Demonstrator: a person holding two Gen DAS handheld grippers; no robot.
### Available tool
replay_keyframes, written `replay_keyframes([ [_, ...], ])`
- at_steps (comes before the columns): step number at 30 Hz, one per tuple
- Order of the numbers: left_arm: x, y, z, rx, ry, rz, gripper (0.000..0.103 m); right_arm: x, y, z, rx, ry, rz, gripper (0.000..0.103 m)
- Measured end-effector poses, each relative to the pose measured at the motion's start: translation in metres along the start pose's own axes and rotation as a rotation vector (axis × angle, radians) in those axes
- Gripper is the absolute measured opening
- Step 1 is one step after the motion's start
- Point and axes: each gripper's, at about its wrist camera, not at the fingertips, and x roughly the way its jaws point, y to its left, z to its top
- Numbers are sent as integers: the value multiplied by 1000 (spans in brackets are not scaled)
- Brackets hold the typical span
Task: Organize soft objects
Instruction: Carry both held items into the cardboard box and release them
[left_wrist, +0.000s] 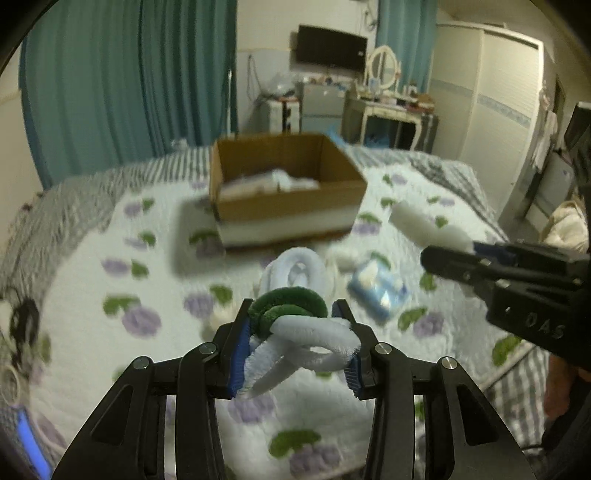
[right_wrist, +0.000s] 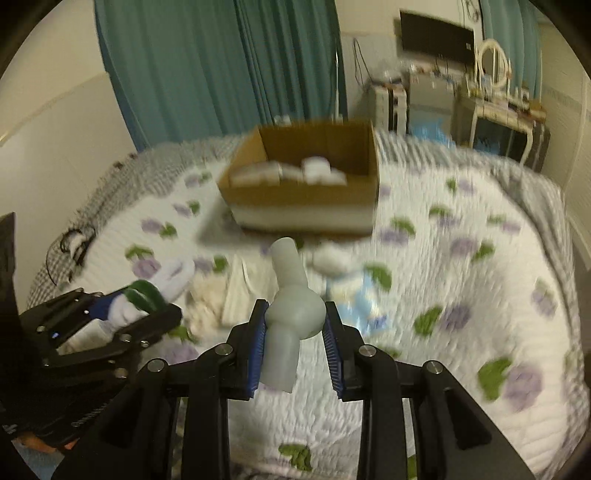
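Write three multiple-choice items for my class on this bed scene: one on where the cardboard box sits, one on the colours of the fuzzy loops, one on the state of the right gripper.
1. Where is the cardboard box?
A. On the bed quilt, beyond both grippers
B. On the floor
C. On the dressing table

2. What colours are the fuzzy loops between the left gripper's fingers?
A. Red and yellow
B. Green and white
C. All black

3. What is the right gripper doing?
A. Standing open and holding nothing
B. Closed on a pale foam piece
C. Reaching into the box

Answers:
1. A, since flowered quilt surrounds the box.
2. B, a dark green loop sits above white ones.
3. B, the blue pads press the piece's bulge on both sides.
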Motion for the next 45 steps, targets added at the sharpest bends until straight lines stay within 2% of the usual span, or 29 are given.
replay_keyframes([
  [7,-6,-3,58,61,-85,35,41,-33,10,62,-70,-123,0,29],
  [14,21,5,112,104,-143,72,41,-23,7,122,-96,-180,6,29],
  [17,47,13,134,104,-153,76,41,-4,-3,146,-87,-179,17,29],
  [25,141,35,184,82,-93,79,42,62,-38,200,-33,-152,52,29],
  [30,196,44,187,83,-32,98,45,118,-55,227,-43,-114,17,29],
  [33,213,49,185,83,-8,106,48,156,-66,231,-49,-70,9,30],
  [36,221,54,184,71,6,128,58,186,-74,228,-47,-48,23,36],
  [38,220,55,184,62,0,136,63,200,-81,224,-34,-36,27,62],
  [39,219,56,185,58,-1,142,73,204,-84,222,-23,-31,21,64],
  [41,210,60,185,42,-24,153,83,200,-90,220,-13,-52,26,69],
  [45,184,61,190,38,-49,168,84,174,-89,226,-20,-96,-5,77],
])
